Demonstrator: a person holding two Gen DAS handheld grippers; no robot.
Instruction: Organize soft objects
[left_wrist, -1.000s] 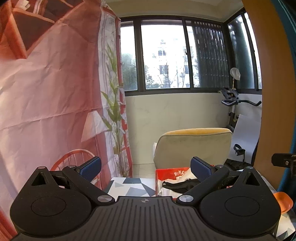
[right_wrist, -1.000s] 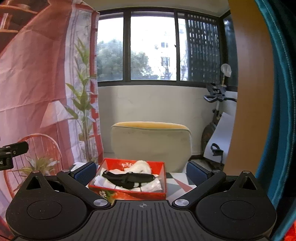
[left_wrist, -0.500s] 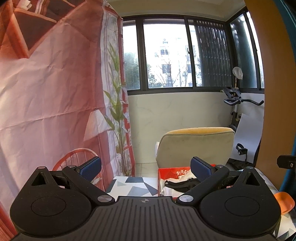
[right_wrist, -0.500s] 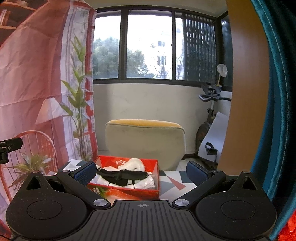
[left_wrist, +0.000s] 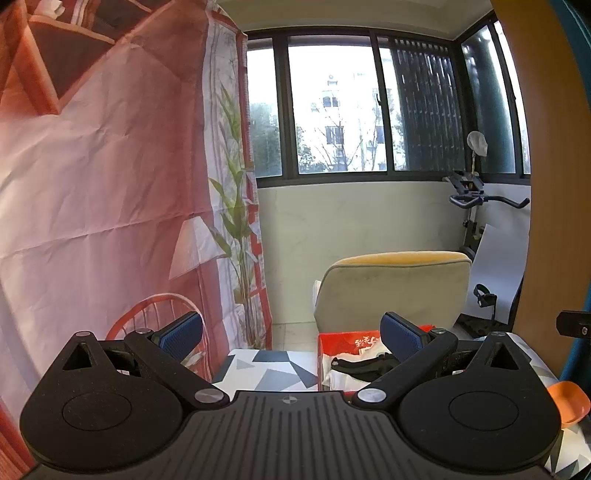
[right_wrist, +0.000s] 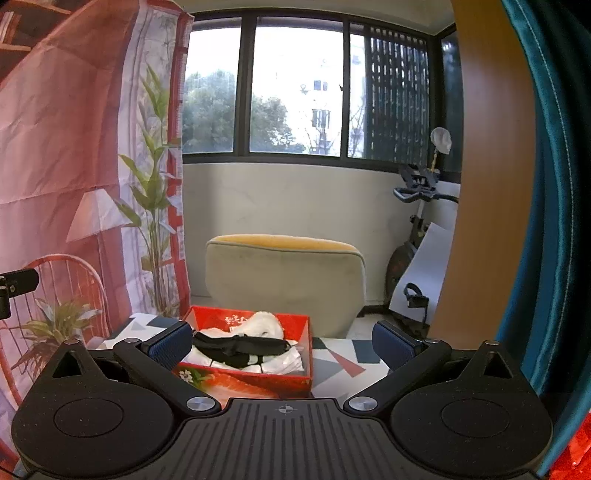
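Note:
A red box (right_wrist: 258, 382) sits on a table with a grey and white geometric cloth (right_wrist: 340, 363). It holds white soft items (right_wrist: 264, 323) with a black soft item (right_wrist: 240, 345) lying across them. My right gripper (right_wrist: 284, 341) is open and empty, held above the table in front of the box. My left gripper (left_wrist: 291, 334) is open and empty, to the left of the box (left_wrist: 332, 341), whose right part is hidden behind its right finger (left_wrist: 402, 336). The black item (left_wrist: 354, 363) shows in the left wrist view too.
A beige and yellow chair (right_wrist: 284, 273) stands behind the table. A printed backdrop (left_wrist: 110, 192) hangs on the left. An orange bowl (left_wrist: 567, 400) sits at the table's right. An exercise bike (right_wrist: 417, 221) and a blue curtain (right_wrist: 554, 221) are on the right.
Both views have drifted a little: the box has slid right in the left wrist view and left in the right wrist view. Both grippers stay open and empty.

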